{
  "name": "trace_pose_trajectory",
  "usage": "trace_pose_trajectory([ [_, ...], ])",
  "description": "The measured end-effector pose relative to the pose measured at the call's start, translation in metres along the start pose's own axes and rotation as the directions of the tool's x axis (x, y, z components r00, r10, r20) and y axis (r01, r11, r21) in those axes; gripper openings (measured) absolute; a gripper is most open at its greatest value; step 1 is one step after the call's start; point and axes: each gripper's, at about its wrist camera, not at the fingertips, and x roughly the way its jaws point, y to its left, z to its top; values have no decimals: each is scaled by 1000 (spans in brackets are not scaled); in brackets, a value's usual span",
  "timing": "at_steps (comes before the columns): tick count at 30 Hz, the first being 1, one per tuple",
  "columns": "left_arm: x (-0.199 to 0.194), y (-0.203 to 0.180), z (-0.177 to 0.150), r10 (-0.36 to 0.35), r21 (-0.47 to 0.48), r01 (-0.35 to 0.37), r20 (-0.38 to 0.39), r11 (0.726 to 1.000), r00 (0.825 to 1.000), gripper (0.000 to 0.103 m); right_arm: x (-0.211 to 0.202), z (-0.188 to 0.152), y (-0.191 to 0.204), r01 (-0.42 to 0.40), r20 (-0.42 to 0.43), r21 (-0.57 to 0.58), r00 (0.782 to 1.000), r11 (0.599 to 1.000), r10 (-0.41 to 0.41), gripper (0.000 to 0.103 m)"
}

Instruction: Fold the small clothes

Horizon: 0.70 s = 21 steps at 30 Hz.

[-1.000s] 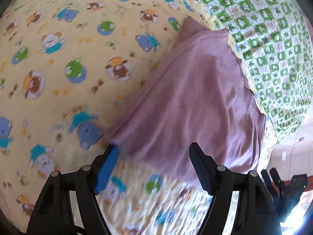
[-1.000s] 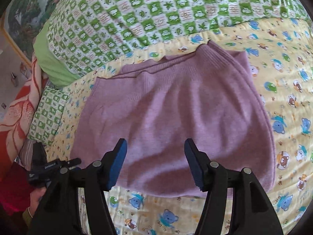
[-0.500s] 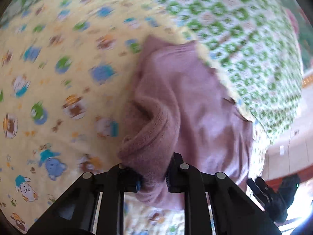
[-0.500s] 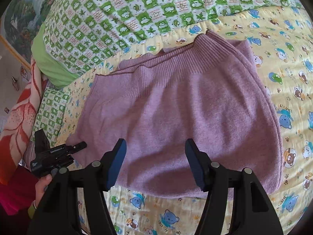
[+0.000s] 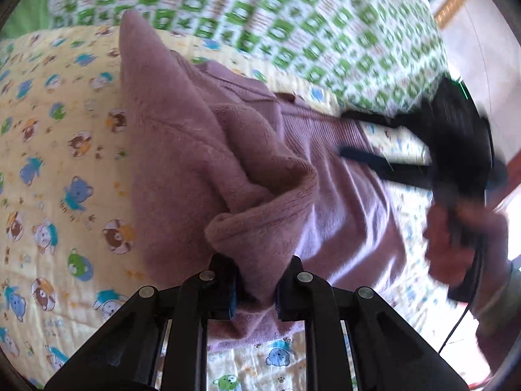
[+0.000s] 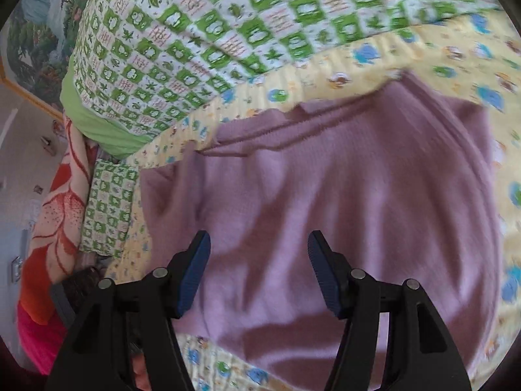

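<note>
Mauve knit garment (image 5: 182, 150) lies on a yellow blanket (image 5: 49, 150) printed with cartoon animals, beside a green checked quilt (image 5: 293, 16). The left gripper (image 5: 255, 288) is clamped on a bunched fold of the garment's edge, lifted off the blanket and drawn over the rest of the cloth. The right gripper (image 6: 259, 268) hovers above the flat part of the garment (image 6: 342, 195) with its 2 jaws apart and nothing between them. In the left view, a blurred hand (image 5: 462, 238) carries it.
</note>
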Motion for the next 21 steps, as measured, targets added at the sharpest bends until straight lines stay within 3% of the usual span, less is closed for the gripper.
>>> trace_pose_trajectory([
  [2,10,-4,-1,11,15,-11,-9,1000,1000,15,22,17,7,-85,-63,9,994,996,86,70],
  [4,15,-4,-1,8,3,-8,-12,1000,1000,15,45,31,15,-147,-122,11,982,989,147,87],
  [10,20,-1,-3,13,-12,-13,-13,1000,1000,15,119,57,37,-256,-284,40,924,966,257,89],
  [16,24,-1,-1,27,-13,-27,-11,1000,1000,15,157,71,87,-365,-359,-28,872,930,332,89],
  [18,24,-2,-2,31,-8,-31,-10,999,999,15,162,72,103,-375,-373,-72,870,924,323,90],
  [20,24,-4,-4,35,1,-35,-11,999,999,15,170,70,120,-293,-393,-176,896,940,205,90],
  [21,24,-5,-5,40,6,-40,-10,999,999,15,173,68,126,-233,-398,-239,909,943,123,77],
])
